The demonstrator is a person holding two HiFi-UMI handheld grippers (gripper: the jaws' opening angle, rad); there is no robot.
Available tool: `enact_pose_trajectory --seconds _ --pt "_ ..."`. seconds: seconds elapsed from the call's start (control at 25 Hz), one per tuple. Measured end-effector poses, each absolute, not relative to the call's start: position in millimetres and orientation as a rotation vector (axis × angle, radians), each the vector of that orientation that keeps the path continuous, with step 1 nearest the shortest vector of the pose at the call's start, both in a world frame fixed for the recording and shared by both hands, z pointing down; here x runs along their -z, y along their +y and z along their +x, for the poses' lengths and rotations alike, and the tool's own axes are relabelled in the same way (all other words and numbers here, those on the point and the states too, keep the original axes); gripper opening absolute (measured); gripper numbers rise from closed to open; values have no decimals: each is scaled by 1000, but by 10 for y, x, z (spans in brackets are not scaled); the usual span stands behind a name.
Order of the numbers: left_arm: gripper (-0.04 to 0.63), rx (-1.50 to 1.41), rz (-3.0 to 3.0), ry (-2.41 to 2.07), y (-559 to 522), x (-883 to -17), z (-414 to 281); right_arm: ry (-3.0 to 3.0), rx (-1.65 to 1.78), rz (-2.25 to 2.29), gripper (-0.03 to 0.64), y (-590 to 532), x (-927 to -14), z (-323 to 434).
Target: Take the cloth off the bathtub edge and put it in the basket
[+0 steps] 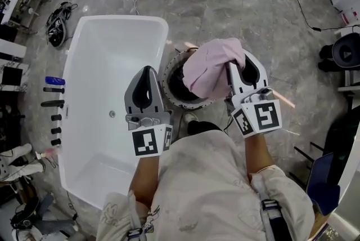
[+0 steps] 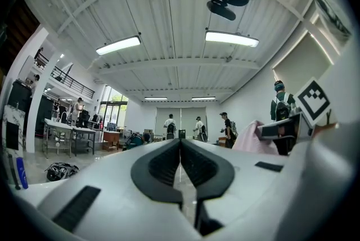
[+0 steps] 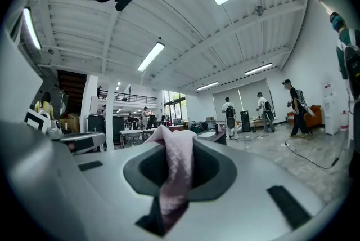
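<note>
- The right tool (image 3: 175, 141) is clamping a pink cloth (image 1: 207, 65). Its jaws are pressing on a fold of the fabric, which is running up between them and bunching over the tips.
- In the head view the cloth is hanging in a loose bundle from that tool, directly over the round dark basket (image 1: 169, 88). It is hiding part of the basket's opening, and whether it is touching the rim cannot be told.
- The basket is standing on the grey marble floor (image 1: 236, 14), just beside the right-hand rim of the white bathtub (image 1: 163, 37).
- The left tool (image 1: 148, 70) is hovering over that rim of the tub, next to the basket. Its jaws are lying together with nothing between them, and it is staying apart from the cloth.
- Both tools are pointing away from the person, whose pale shirt (image 1: 202, 178) is filling the bottom of the head view.
- A blue bottle (image 1: 54, 80) and a row of dark fittings (image 1: 54, 103) are sitting along the tub's far left edge.
- A black bag (image 1: 56, 23) is lying on the floor near the tub's upper-left corner, and a black cable (image 1: 298, 9) is trailing across the floor at the upper right.
- Several people (image 3: 229, 116) are standing far off in the hall, seen in both gripper views.
</note>
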State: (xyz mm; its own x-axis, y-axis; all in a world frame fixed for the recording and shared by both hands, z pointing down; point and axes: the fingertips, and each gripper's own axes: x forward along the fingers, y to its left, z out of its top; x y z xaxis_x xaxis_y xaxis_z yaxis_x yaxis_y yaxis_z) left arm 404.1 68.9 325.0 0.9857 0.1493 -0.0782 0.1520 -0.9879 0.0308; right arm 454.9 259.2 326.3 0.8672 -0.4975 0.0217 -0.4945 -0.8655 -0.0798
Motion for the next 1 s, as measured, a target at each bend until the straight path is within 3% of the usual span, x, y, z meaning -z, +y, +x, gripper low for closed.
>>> enact_pose_trajectory --seconds 0.32,1.0 --pt "5 70 3108 207 663 -3293 4108 836 305 -2986 52 2421 -3927 4715" --pt "5 29 3109 93 503 -3417 4056 817 1120 -2877 52 2196 -6447 4775"
